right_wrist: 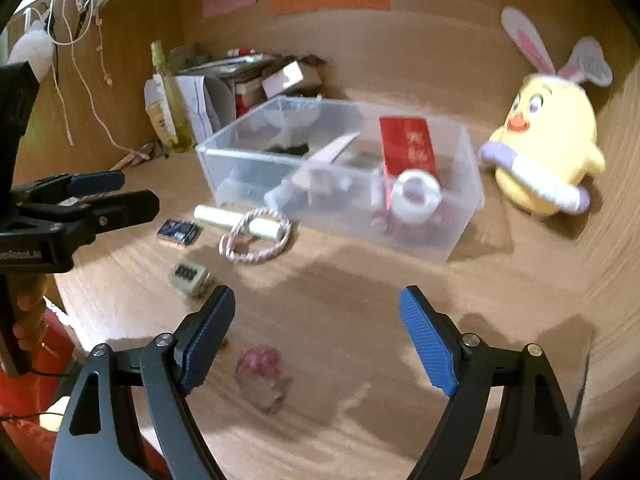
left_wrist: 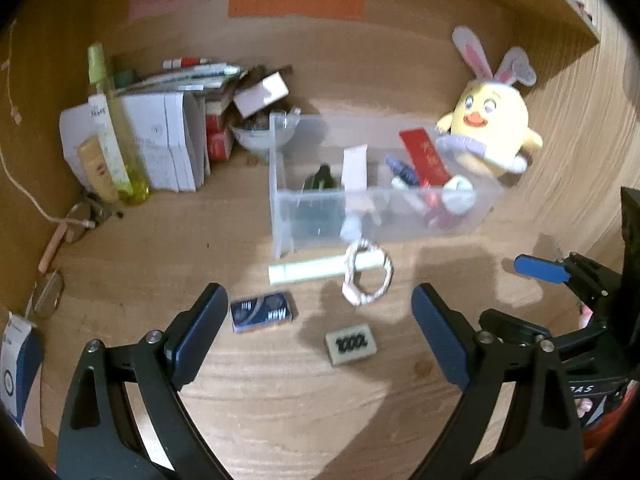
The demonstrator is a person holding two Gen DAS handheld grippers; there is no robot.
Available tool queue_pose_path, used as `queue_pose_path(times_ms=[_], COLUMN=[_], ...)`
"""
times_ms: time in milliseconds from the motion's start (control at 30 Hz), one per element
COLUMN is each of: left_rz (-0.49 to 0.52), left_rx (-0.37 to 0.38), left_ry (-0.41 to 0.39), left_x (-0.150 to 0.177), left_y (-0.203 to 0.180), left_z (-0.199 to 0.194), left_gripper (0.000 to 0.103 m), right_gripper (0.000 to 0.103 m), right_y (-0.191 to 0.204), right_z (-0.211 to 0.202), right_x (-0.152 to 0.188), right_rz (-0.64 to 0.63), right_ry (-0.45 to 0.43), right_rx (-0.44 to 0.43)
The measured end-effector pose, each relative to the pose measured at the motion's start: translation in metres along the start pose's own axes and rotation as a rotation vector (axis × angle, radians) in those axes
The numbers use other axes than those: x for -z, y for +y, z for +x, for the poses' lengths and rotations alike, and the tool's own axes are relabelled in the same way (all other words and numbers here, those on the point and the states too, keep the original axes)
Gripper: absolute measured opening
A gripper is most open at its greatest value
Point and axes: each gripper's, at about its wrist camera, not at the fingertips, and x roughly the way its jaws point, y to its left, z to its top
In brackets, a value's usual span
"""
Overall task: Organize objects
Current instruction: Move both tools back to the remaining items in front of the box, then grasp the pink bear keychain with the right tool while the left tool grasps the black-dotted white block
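We list, taking the clear plastic bin [left_wrist: 384, 216] as landmark: left gripper [left_wrist: 320, 320], jaws spread wide and empty, hanging over the wooden desk [left_wrist: 280, 408] on the near side of the bin; right gripper [right_wrist: 316, 332], likewise spread and empty, also on the bin's near side. Inside the bin we note a red packet [left_wrist: 424, 156], a white tube [left_wrist: 354, 168] and a roll of tape [right_wrist: 416, 192]. Just in front of the bin lies a pale green tube [left_wrist: 308, 270] with a braided cord loop [left_wrist: 368, 276] lying over it. Nearer from the bin, between the left fingers, sit a dark blue box [left_wrist: 262, 310] and an eraser [left_wrist: 351, 344]. A crumpled pink wrapper [right_wrist: 260, 364] lies between the right fingers. A yellow plush chick [left_wrist: 492, 124] stands at the bin's right end.
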Motion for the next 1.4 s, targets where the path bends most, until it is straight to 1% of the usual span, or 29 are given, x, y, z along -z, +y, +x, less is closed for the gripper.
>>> queue_pose_path(times_ms=[267,333,400,433,500,600,700,833,900,967,1000,1033,1167,1233,1267,1300,1333,1367,1400], left_rz=[-0.017,-0.022,-0.026,-0.026,-0.024,-0.019,-0.008,-0.002,-0.004,-0.013,-0.016,-0.02,-0.028,-0.027,-0.022,-0.018,-0.011,-0.004,0.0], left_rx=[0.002,0.007,0.013,0.015,0.018,0.028,0.036,0.04,0.044,0.048,0.053,0.057,0.057,0.062,0.066,0.065,0.063,0.058,0.054], left_ry=[0.065,0.074,0.087,0.092,0.104,0.118,0.124,0.124,0.127,0.137,0.143,0.149,0.147,0.142,0.141,0.139,0.136,0.133,0.131], left_x=[0.023,0.027,0.032,0.033,0.036,0.04,0.041,0.042,0.042,0.041,0.041,0.041,0.04,0.039,0.039,0.038,0.038,0.038,0.037], left_y=[0.002,0.002,0.001,0.001,0.0,-0.004,-0.008,-0.01,-0.01,-0.009,-0.009,-0.008,-0.009,-0.012,-0.013,-0.015,-0.017,-0.018,-0.019], left_z=[0.014,0.015,0.017,0.018,0.022,0.026,0.03,0.035,0.038,0.041,0.043,0.045,0.049,0.049,0.05,0.05,0.051,0.051,0.052], left_gripper=[0.094,0.094,0.094,0.094,0.094,0.094,0.094,0.094,0.093,0.085,0.079,0.076,0.07,0.061,0.06,0.055,0.048,0.046,0.04], right_gripper=[0.081,0.077,0.067,0.065,0.053,0.043,0.039,0.036,0.029,0.024,0.024,0.024,0.024,0.024,0.024,0.024,0.024,0.024,0.024], right_y=[0.021,0.027,0.03,0.031,0.031,0.03,0.03,0.031,0.032,0.033,0.032,0.031,0.028,0.026,0.024,0.023,0.022,0.02,0.018], right_z=[0.008,0.01,0.013,0.015,0.019,0.023,0.025,0.028,0.029,0.029,0.03,0.03,0.03,0.029,0.029,0.028,0.027,0.026,0.025], right_x=[0.02,0.023,0.025,0.026,0.028,0.032,0.033,0.035,0.036,0.035,0.035,0.035,0.034,0.032,0.031,0.029,0.028,0.026,0.024], right_rz=[-0.037,-0.053,-0.065,-0.069,-0.069,-0.063,-0.06,-0.065,-0.074,-0.075,-0.071,-0.068,-0.054,-0.045,-0.042,-0.038,-0.033,-0.03,-0.025], right_ry=[0.041,0.049,0.057,0.066,0.083,0.102,0.108,0.113,0.108,0.105,0.104,0.101,0.095,0.089,0.085,0.081,0.077,0.072,0.065], right_rx=[-0.035,-0.04,-0.041,-0.041,-0.04,-0.042,-0.035,-0.031,-0.015,-0.015,-0.017,-0.016,-0.01,-0.007,-0.005,-0.003,-0.001,0.001,0.005])
